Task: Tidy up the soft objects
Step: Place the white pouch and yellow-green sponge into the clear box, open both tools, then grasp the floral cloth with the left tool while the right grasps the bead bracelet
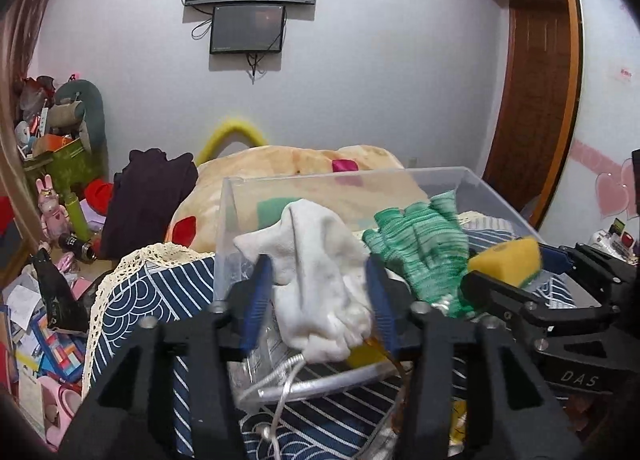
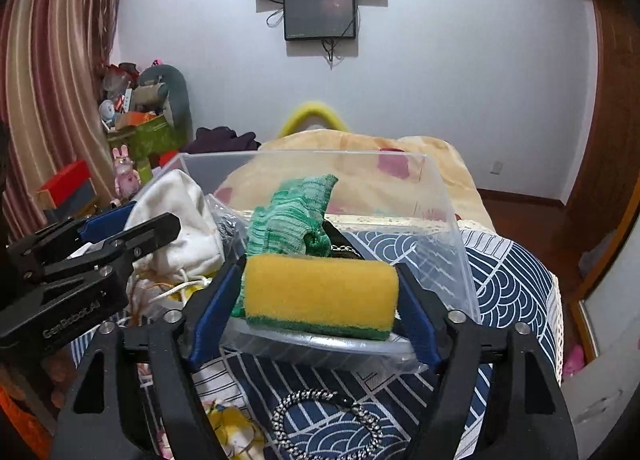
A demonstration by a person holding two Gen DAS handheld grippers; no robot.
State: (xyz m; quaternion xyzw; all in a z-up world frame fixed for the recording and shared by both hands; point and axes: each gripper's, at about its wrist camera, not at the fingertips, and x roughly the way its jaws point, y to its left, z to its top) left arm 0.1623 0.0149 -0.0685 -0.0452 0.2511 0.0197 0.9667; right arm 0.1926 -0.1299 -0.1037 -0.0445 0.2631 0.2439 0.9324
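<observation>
A clear plastic bin point(image 1: 304, 180) point(image 2: 456, 212) stands on a navy patterned cloth. A green knitted glove point(image 1: 420, 244) point(image 2: 292, 216) lies inside it. My left gripper point(image 1: 320, 300) is shut on a white drawstring cloth bag point(image 1: 316, 284) at the bin's near left; the bag also shows in the right wrist view point(image 2: 176, 220). My right gripper point(image 2: 320, 296) is shut on a yellow sponge with a green scouring side point(image 2: 320, 292) point(image 1: 508, 256), held over the bin's near rim. The left gripper shows in the right wrist view point(image 2: 132, 232).
A black-and-white braided cord point(image 2: 324, 416) lies on the navy cloth point(image 2: 508, 280) before the bin. A beige blanket point(image 1: 280, 168) lies behind. Toys and boxes point(image 1: 60, 164) crowd the left. Dark clothes point(image 1: 148, 196) hang at the left. A wooden door point(image 1: 536, 80) stands at the right.
</observation>
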